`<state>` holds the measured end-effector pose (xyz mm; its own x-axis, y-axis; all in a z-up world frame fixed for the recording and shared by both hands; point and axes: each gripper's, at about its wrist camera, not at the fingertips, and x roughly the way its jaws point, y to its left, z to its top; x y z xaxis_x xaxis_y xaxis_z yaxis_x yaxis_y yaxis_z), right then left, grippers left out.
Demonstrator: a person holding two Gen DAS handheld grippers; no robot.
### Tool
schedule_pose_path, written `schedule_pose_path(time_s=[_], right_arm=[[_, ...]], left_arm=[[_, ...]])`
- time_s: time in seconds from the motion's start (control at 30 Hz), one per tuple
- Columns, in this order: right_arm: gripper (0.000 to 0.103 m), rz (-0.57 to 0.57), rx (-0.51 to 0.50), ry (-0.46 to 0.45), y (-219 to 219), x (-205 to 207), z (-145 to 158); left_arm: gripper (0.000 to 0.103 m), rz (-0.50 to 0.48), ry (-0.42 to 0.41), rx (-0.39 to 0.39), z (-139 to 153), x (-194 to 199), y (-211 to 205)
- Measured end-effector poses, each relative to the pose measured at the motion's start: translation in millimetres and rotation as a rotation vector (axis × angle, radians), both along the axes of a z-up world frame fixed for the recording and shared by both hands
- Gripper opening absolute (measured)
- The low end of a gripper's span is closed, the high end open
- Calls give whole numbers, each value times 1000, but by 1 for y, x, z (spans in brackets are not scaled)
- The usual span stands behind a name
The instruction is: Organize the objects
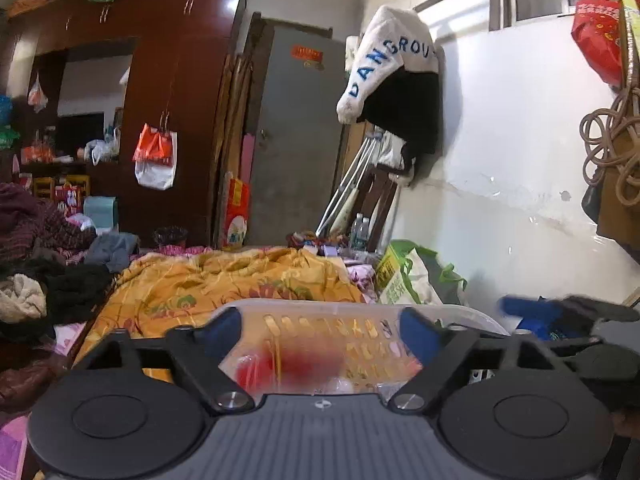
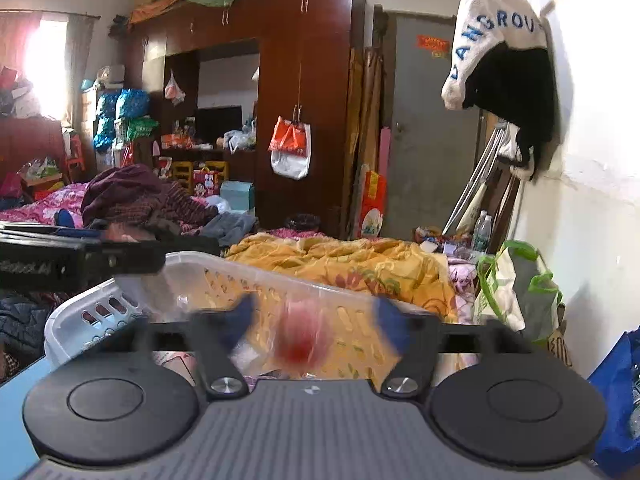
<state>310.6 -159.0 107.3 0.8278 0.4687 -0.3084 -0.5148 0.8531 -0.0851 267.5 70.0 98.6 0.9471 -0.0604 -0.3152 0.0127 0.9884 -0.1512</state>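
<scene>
A translucent white slotted basket point(image 1: 360, 314) stands just ahead of both grippers, with small items inside. My left gripper point(image 1: 320, 332) is open, its blue-padded fingers spread wide over the basket. A blurred red object point(image 1: 304, 364) shows between them, and neither pad touches it. One blue finger point(image 1: 520, 308) of my right gripper pokes in from the right. In the right wrist view my right gripper point(image 2: 316, 322) is also open above the basket point(image 2: 192, 272). A blurred red-pink object point(image 2: 298, 340) sits between its pads without contact. The black housing point(image 2: 60, 264) of my left gripper crosses the left side.
An orange patterned quilt point(image 1: 224, 280) covers the bed beyond the basket. A green-and-white bag point(image 1: 408, 276) leans by the white wall on the right. Piled clothes point(image 2: 136, 200) lie to the left, a blue bag point(image 2: 616, 400) at the right, a dark wardrobe point(image 2: 312, 80) behind.
</scene>
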Motion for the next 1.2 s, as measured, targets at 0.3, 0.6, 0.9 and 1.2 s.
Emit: schedule_pose_path(time_s=[0.3, 0.6, 0.9, 1.2], right_arm=[[103, -37, 82, 45, -34, -13, 9], [103, -130, 123, 102, -57, -37, 7], [103, -133, 113, 107, -61, -41, 0], [103, -138, 84, 96, -56, -50, -11]], left_arm=[[103, -31, -35, 45, -2, -29, -9], [103, -9, -19, 84, -6, -53, -23], [103, -22, -15, 96, -11, -72, -32], [103, -27, 34, 118, -20, -73, -37]])
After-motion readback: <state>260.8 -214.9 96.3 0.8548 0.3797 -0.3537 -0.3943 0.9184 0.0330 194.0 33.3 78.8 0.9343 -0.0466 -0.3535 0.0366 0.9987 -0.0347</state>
